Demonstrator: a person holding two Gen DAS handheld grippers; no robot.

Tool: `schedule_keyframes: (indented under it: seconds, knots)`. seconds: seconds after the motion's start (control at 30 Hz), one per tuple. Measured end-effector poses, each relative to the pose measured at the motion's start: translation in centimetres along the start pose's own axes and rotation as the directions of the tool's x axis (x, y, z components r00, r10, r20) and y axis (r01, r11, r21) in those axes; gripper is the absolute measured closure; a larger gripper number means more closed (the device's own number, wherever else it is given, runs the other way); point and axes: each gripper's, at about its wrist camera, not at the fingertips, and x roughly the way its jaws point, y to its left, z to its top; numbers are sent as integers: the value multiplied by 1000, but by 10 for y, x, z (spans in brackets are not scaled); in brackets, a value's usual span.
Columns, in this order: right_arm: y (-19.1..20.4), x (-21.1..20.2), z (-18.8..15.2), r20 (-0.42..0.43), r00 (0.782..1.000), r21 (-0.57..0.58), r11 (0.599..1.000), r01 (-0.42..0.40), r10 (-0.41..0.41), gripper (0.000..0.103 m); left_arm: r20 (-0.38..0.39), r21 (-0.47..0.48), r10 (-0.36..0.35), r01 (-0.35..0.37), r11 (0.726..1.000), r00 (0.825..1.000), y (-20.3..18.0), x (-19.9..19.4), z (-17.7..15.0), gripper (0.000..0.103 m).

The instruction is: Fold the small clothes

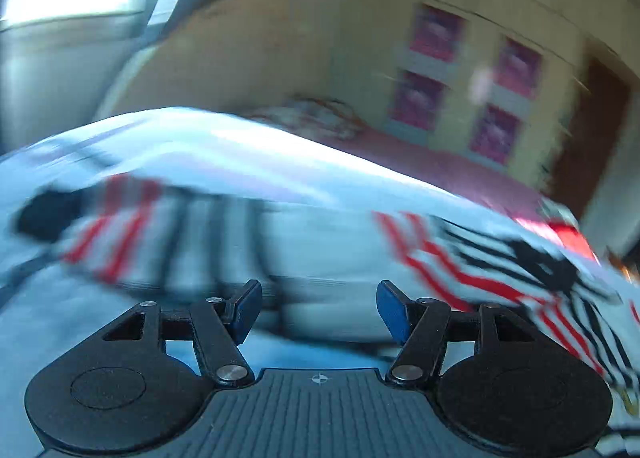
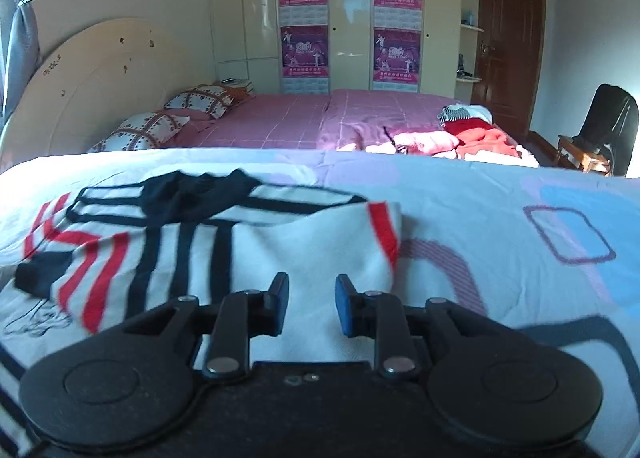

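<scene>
Hovering over the striped shirt (image 2: 208, 242) on the bed (image 2: 500, 226), we see both hand-held grippers, left (image 1: 319, 312) and right (image 2: 311, 304), spread, empty.

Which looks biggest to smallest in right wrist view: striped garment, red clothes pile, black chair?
1. striped garment, though it lies nearest the camera
2. red clothes pile
3. black chair
The last two look close in size; their order is unsure.

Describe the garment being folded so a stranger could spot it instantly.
Start at the pale blue patterned quilt in the foreground. The striped garment lies on its left part: white knit with black and red stripes, unlike the red clothes pile on the pink bed behind.
</scene>
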Motion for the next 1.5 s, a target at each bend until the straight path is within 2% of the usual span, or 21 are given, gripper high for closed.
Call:
schedule_keyframes:
  seconds: [0.1,0.2,0.27,0.4,0.47,0.5,0.57,0.67,0.73,0.8,0.87,0.97,1.07,1.1,1.13,1.17,1.2,1.23,1.33,1.43,1.5]
  knots:
    - [20,-10,-13,-19,1000,20,1000,-10,11,77,11,-246,78,-73,966,997,88,-3,9,41]
    - [44,-23,-21,-26,1000,37,999,-10,11,77,-13,-428,55,-55,902,998,145,12,12,60]
    - [56,-35,-23,-19,1000,65,998,-10,12,77,-25,-532,-11,-4,847,1000,170,28,9,62]
    - [68,-54,-19,5,1000,107,994,-3,2,76,16,-605,-66,62,794,998,187,51,10,65]
    - [72,-57,-17,8,1000,104,995,8,-8,76,21,-603,-73,71,795,997,186,59,12,73]
    - [74,-56,-16,6,1000,103,995,12,-13,76,9,-588,-68,60,806,998,185,64,15,99]
    - [73,-58,-15,8,1000,102,995,23,-24,76,54,-559,-98,111,822,994,174,62,21,99]
    - [71,-59,-17,10,999,105,994,36,-37,76,117,-382,-151,185,905,982,118,47,47,99]
    - [66,-58,-19,4,999,131,991,41,-42,76,139,-221,-217,244,944,966,63,40,64,99]
    - [61,-58,-21,2,999,148,988,50,-51,76,115,-15,-261,265,964,958,-6,36,75,99]
    - [55,-58,-22,5,998,158,986,54,-55,76,83,128,-299,288,949,951,-66,35,74,99]
    - [42,-61,-23,7,998,180,982,62,-64,76,-18,272,-342,334,903,940,-152,45,50,98]
    - [26,-63,-24,0,997,223,972,71,-73,73,-219,373,-341,401,837,914,-225,75,6,98]
    - [22,-63,-25,-2,998,238,969,67,-68,70,-313,402,-323,433,806,893,-247,79,-14,91]
    - [19,-63,-25,-6,998,248,967,63,-64,66,-356,418,-305,443,793,883,-257,83,-29,79]
    - [16,-62,-26,-7,998,255,965,56,-56,64,-293,454,-309,416,788,905,-263,66,-38,74]
    - [15,-62,-26,-4,999,261,964,45,-46,61,-257,469,-328,414,780,909,-262,51,-44,58]
    - [14,-62,-25,3,999,267,963,31,-33,56,-241,454,-341,417,788,908,-257,32,-47,50]
    - [24,-51,-22,12,999,281,959,-32,30,54,-146,395,-357,385,834,923,-215,-3,-42,50]
    - [53,-30,-10,20,992,273,954,-127,126,54,-66,330,-274,280,902,959,-156,-18,-31,50]
    - [81,-13,1,21,980,250,948,-195,196,55,-34,311,-214,214,926,976,-123,-10,-24,50]
